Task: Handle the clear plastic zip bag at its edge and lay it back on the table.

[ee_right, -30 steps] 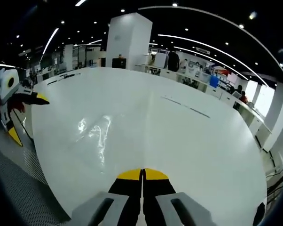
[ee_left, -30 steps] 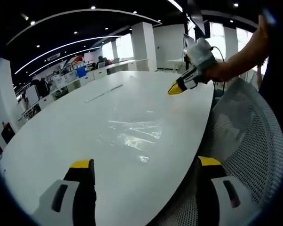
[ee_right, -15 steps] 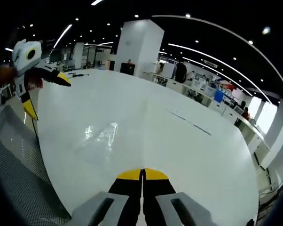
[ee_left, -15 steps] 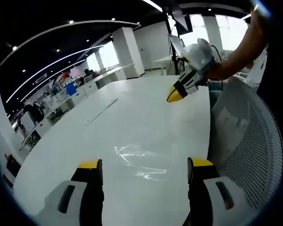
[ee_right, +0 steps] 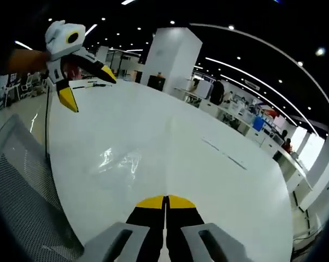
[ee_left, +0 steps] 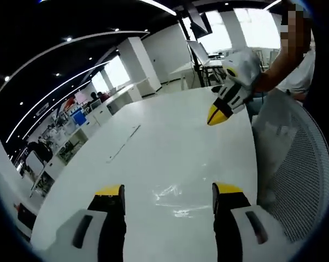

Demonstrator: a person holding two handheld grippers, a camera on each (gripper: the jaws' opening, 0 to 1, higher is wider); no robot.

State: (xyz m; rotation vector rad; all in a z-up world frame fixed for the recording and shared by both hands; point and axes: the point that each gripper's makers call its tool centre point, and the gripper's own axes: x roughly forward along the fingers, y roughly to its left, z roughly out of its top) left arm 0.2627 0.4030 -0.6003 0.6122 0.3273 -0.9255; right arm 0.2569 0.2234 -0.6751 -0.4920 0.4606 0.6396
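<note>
Change since earlier frame: both hands are higher and drawn back; in the left gripper view the clear plastic zip bag (ee_left: 178,192) now sits nearer the jaw tips than it did a second ago, and in the right gripper view the other gripper has climbed from 9 o'clock toward 11 o'clock.
Bag location: flat on the white table (ee_left: 153,142), close to the edge by the mesh chair (ee_left: 298,174); in the right gripper view it lies at about 10 o'clock from the jaw tips (ee_right: 121,161), untouched.
Why it lies so: judged as set back down, released, nothing pinching its edge.
Left gripper (ee_left: 167,192): jaws wide apart, empty, bag seen between and just beyond them; from the right gripper view (ee_right: 85,82) it hangs above the table, tips down.
Right gripper (ee_right: 165,201): jaws pressed together, nothing between; seen at 1 o'clock in the left gripper view (ee_left: 216,114), held aloft by a hand.
Pose: both raised, angled down at the tabletop.
Task stage: appears near its end.
</note>
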